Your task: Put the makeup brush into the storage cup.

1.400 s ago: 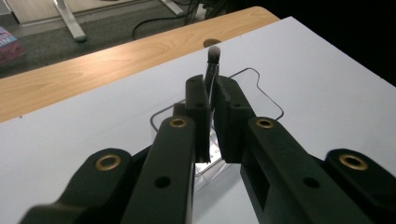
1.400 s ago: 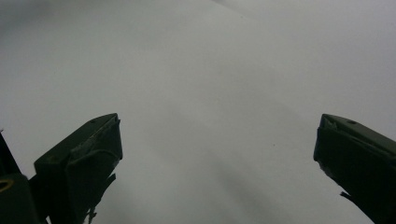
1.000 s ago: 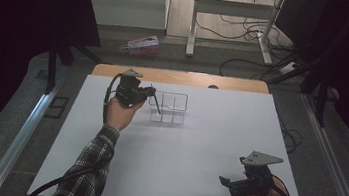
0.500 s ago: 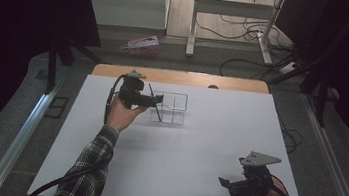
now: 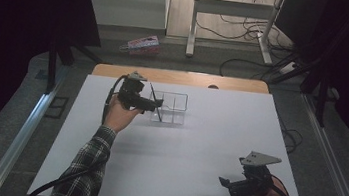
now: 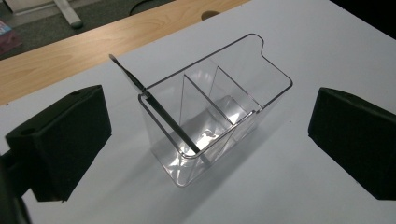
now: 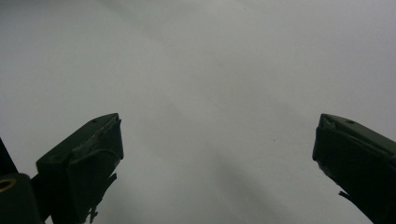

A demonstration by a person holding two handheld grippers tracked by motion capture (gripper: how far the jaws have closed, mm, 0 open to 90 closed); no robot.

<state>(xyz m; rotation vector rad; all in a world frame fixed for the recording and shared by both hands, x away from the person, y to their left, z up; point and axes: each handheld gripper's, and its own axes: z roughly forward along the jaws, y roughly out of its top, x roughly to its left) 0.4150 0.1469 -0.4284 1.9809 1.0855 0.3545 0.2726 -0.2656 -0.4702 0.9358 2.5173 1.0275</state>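
A clear plastic organizer [image 5: 175,109] with several compartments stands at the back of the white tabletop [image 5: 196,151]. A thin metal spatula [image 5: 156,104] leans in its left end compartment, its tip sticking up over the rim. My left gripper [image 5: 155,107] hovers just left of the organizer. Its jaws have just been opening and touch nothing. In the left gripper view they stand wide on either side of the organizer [image 6: 243,84] and the spatula [image 6: 159,109]. My right gripper [image 5: 225,182] rests open near the front right corner, with bare tabletop between its jaws in the right gripper view [image 7: 217,140].
A wooden strip [image 5: 180,77] borders the table's far edge. Beyond it on the floor lie a pink packet [image 5: 143,43], a metal stand's legs [image 5: 234,7] and several cables [image 5: 247,66]. Metal rails run along both sides of the table.
The left gripper's jaws went from shut on the spatula to wide open, and the spatula now leans on its own in the organizer. Both hands stayed in place.
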